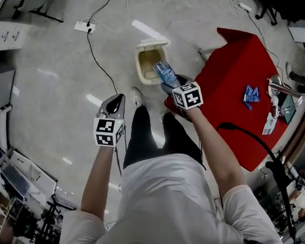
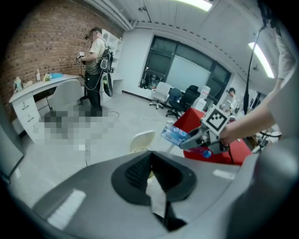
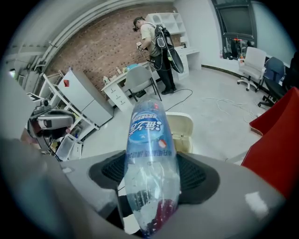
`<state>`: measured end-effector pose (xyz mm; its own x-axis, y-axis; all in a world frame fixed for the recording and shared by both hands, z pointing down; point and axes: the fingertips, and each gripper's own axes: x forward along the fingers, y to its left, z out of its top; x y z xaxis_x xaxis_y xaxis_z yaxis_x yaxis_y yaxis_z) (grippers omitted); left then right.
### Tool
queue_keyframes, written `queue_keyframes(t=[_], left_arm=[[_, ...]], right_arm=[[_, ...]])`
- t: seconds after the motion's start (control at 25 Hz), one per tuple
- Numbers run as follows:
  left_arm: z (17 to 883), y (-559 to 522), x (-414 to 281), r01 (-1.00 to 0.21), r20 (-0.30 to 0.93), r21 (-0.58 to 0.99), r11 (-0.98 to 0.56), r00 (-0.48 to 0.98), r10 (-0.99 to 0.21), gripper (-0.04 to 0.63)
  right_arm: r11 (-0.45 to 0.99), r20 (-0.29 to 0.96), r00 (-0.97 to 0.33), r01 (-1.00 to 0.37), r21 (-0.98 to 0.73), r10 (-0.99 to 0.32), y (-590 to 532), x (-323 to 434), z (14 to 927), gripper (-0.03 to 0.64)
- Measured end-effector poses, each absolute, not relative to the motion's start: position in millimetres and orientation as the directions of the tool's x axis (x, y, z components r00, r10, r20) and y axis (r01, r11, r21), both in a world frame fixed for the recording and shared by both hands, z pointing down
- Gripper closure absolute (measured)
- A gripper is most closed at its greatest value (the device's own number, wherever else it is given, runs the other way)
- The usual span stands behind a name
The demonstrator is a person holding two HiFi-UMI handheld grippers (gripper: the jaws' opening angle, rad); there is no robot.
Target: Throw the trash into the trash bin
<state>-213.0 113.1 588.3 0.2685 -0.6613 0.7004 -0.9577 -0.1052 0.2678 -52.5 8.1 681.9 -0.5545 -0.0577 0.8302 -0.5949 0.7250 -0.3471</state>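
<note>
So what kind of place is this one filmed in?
Probably an open office or lab workspace. Swivel office chairs stand before a big glass partition, a white desk runs along a brick wall, and a power strip lies on the bare floor.

Right claw [image 1: 169,86] grips plastic bottle [image 1: 164,71] near open bin [image 1: 140,60]; left claw [image 1: 112,104] over floor [image 1: 61,86].
</note>
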Motion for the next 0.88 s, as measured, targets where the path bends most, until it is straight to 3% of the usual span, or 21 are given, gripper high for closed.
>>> queue_keyframes(t=[0.88], left_arm=[[793.8, 69.1, -219.4, -0.939, 0.737, 0.315, -0.140, 0.335, -0.587, 0.592]], right_arm=[[0.687, 0.939, -0.330, -0.661, -0.302, 0.095, -25.5, -91.4, 989.0, 0.288]])
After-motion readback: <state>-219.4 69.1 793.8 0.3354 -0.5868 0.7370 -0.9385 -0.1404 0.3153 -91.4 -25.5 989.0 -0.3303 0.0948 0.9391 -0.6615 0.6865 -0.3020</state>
